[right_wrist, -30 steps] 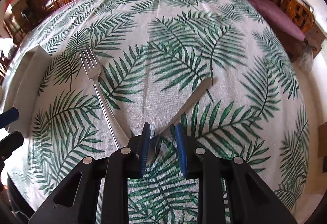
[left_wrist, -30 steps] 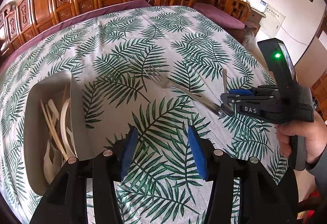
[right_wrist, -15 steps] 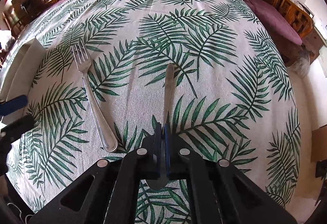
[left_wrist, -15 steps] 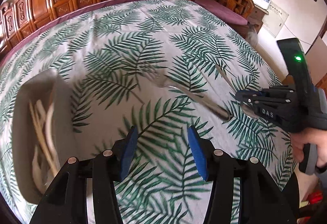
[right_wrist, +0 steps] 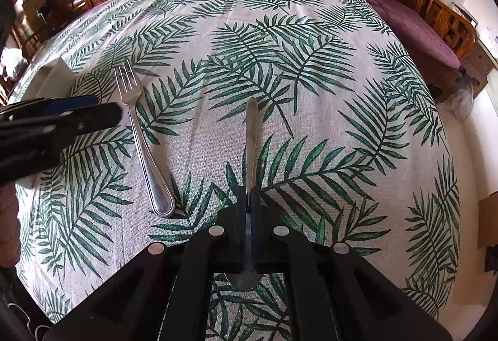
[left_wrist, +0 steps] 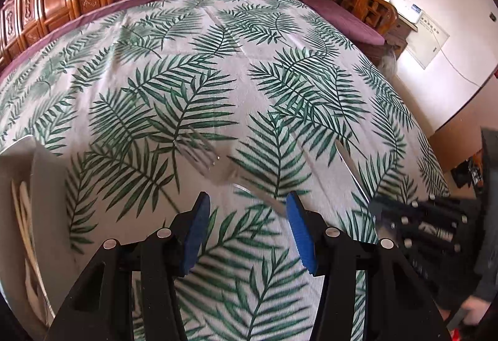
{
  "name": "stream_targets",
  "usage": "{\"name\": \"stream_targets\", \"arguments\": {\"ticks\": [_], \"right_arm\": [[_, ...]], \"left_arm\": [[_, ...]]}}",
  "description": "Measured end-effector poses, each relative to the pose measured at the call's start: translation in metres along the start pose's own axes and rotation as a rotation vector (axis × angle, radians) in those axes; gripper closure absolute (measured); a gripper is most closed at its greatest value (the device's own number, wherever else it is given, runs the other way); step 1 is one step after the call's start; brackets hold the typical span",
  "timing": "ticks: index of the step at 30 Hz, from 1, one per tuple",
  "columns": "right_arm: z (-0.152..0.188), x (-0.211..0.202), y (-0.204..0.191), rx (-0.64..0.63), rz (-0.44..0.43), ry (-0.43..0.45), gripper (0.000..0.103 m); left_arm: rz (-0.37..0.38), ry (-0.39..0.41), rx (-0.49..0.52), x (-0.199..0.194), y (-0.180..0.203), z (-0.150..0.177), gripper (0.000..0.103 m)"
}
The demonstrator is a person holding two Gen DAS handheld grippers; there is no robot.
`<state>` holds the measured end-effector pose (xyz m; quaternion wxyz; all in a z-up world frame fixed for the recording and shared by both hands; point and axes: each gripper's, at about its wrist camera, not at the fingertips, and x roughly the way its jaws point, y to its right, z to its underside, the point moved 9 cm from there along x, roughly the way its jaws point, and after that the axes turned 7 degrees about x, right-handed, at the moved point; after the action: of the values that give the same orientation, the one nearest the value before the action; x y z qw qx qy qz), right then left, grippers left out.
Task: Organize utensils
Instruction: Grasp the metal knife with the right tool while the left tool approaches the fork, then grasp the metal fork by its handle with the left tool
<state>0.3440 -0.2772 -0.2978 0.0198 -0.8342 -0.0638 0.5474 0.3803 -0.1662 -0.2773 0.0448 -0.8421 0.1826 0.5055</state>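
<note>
While my right gripper [right_wrist: 249, 201] clamps the knife [right_wrist: 251, 126] by its handle, my left gripper [left_wrist: 246, 232] hangs open over the fork [left_wrist: 218, 163].

Table [right_wrist: 311, 154]: covered by a palm-leaf cloth.
Fork [right_wrist: 141, 141]: flat on cloth, left of knife.
Tray [left_wrist: 18, 216]: white, at left edge.

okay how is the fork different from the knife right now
The fork lies flat on the tablecloth, untouched; the knife is clamped by its handle in the right gripper. The fork ends in tines, the knife in a plain narrow blade. Both are silver metal.
</note>
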Motion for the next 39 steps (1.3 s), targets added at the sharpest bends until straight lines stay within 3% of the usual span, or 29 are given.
{"name": "stream_targets", "arguments": {"ticks": [8,14,18,20,29,32,39], "right_arm": [[0.001,-0.001,0.000,-0.007,0.007,0.039,0.099],[0.001,-0.001,0.002,-0.002,-0.018,0.041,0.099],[0.001,-0.002,0.002,0.003,-0.028,0.044,0.099],[0.001,-0.002,0.002,0.004,-0.031,0.046,0.099],[0.001,-0.002,0.003,0.008,-0.036,0.050,0.099],[0.001,-0.002,0.002,0.005,-0.026,0.056,0.099],[0.000,-0.007,0.002,0.017,-0.044,0.048,0.100]], "left_arm": [[0.031,-0.069,-0.051,0.024,-0.002,-0.001,0.054],[-0.058,-0.096,0.034,0.034,0.004,-0.002,0.055],[-0.126,-0.109,0.071,0.036,0.003,-0.001,0.062],[-0.145,-0.109,0.083,0.035,0.001,0.001,0.071],[-0.129,-0.105,0.027,0.027,-0.012,0.008,0.096],[-0.082,-0.090,-0.035,0.024,-0.018,0.009,0.097],[-0.067,-0.050,-0.004,0.005,-0.015,0.017,0.097]]}}
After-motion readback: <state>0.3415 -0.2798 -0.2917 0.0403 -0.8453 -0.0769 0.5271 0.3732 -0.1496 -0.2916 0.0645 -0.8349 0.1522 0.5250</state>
